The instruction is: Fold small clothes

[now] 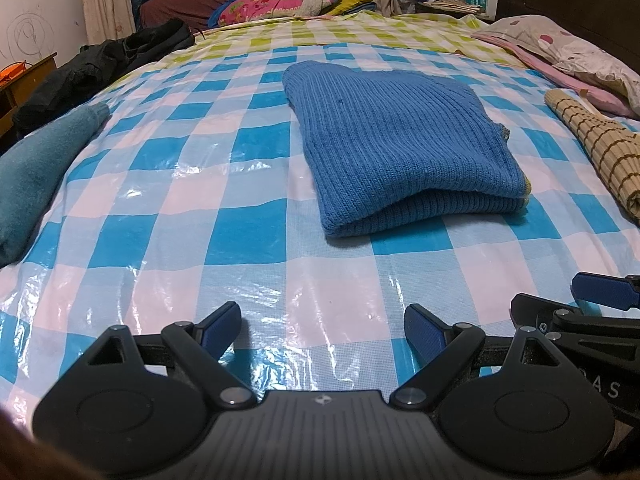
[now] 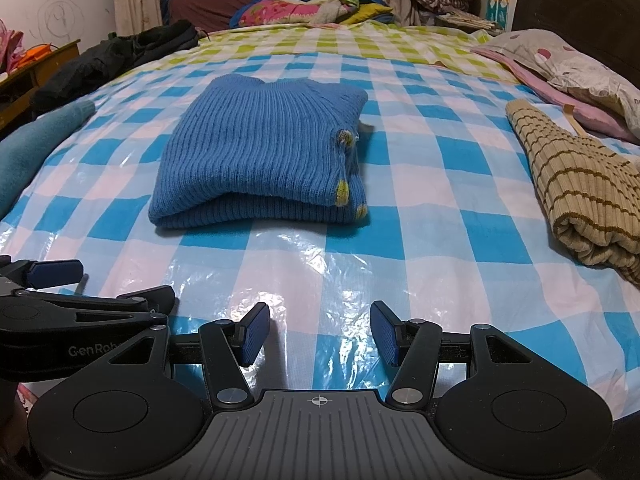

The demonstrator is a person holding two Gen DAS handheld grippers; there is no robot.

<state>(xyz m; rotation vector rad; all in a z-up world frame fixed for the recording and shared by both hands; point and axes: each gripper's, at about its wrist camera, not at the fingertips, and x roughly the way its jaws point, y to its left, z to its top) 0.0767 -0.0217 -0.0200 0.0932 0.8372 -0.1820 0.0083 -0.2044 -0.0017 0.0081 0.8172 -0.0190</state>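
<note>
A blue ribbed knit sweater (image 1: 404, 148) (image 2: 264, 152) lies folded flat on the checked plastic sheet (image 1: 200, 216) (image 2: 420, 216) covering the bed. Yellow trim shows at its right edge. My left gripper (image 1: 323, 330) hovers open over the sheet, well short of the sweater, nothing between its blue pads. My right gripper (image 2: 320, 332) is open too, beside it and equally short of the sweater. Each gripper shows at the edge of the other's view.
A teal garment (image 1: 36, 176) (image 2: 36, 148) lies at the left. A beige striped folded piece (image 1: 596, 148) (image 2: 580, 192) lies at the right, with a pillow (image 1: 576, 52) (image 2: 568, 64) behind. Dark clothes (image 1: 100, 68) and a colourful pile (image 1: 288, 4) sit at the far end.
</note>
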